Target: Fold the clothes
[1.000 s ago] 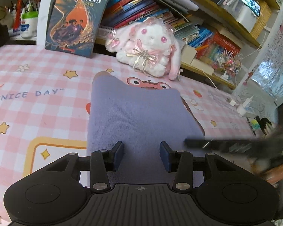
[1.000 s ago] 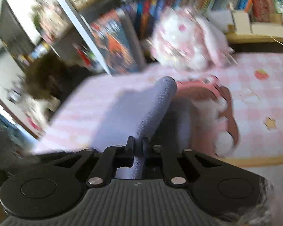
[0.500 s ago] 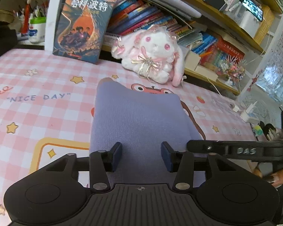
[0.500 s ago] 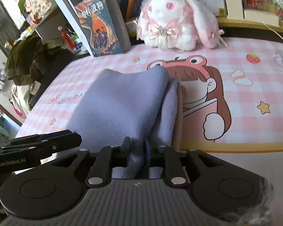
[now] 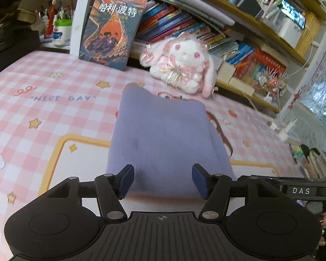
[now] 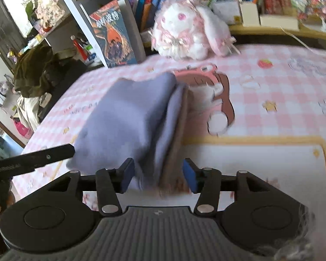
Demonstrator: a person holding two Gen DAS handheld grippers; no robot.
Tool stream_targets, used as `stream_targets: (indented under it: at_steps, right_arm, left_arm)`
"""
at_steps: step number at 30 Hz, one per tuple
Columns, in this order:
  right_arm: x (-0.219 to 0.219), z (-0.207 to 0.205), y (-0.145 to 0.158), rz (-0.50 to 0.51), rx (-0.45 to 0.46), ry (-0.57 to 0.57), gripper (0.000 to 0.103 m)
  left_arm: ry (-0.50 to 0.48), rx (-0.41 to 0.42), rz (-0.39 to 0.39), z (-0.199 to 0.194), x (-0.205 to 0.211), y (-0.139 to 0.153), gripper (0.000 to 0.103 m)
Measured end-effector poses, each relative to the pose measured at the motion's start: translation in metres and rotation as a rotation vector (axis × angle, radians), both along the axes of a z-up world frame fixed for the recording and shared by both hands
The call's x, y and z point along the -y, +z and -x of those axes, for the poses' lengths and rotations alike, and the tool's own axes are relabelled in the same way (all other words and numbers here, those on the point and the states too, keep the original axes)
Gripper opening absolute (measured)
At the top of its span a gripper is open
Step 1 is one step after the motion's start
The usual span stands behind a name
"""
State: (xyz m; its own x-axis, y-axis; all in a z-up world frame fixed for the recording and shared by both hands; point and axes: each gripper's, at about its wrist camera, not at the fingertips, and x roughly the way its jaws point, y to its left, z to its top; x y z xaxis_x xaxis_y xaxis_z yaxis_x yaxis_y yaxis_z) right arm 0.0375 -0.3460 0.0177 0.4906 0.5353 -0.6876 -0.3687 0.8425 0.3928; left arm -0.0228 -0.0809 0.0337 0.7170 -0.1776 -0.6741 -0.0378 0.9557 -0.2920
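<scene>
A lavender garment (image 5: 163, 134) lies folded into a thick rectangle on the pink checked mat (image 5: 54, 108). My left gripper (image 5: 163, 175) hovers over its near edge. Its jaws are opening, and cloth shows below the gap while the pads touch nothing. In the right wrist view the garment (image 6: 128, 117) shows its stacked layers along the right side. My right gripper (image 6: 158, 171) is at the near right corner with its jaws opening. The cloth edge sits loosely between the blue pads (image 6: 128, 170), not pinched. Each gripper appears at the edge of the other's view.
A white and pink plush rabbit (image 5: 180, 65) and a standing book (image 5: 110, 28) sit at the back of the mat. Crowded bookshelves (image 5: 228, 32) rise behind them. A dark green garment (image 6: 39, 69) is heaped past the mat's left side.
My right gripper, earlier shut on the garment's edge, has opened and let it go. My left gripper's jaws have widened. Both grippers have drawn back toward the near edge.
</scene>
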Motion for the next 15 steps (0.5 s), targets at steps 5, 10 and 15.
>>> stream_targets:
  at_steps: [5,10,15]
  right_arm:
    - [0.001,0.011,-0.005,0.015,-0.032,0.020,0.050]
    - [-0.001,0.019,-0.009,0.043,-0.049,0.032,0.059]
    - [-0.006,0.027,-0.013,0.072,-0.082,0.031,0.076]
  left_arm:
    - [0.005,-0.043,-0.019,0.009,0.007,-0.007,0.063]
    - [-0.001,-0.074,-0.031,0.017,0.012,-0.011,0.071]
    - [-0.023,-0.102,-0.018,0.019,0.007,-0.016,0.081]
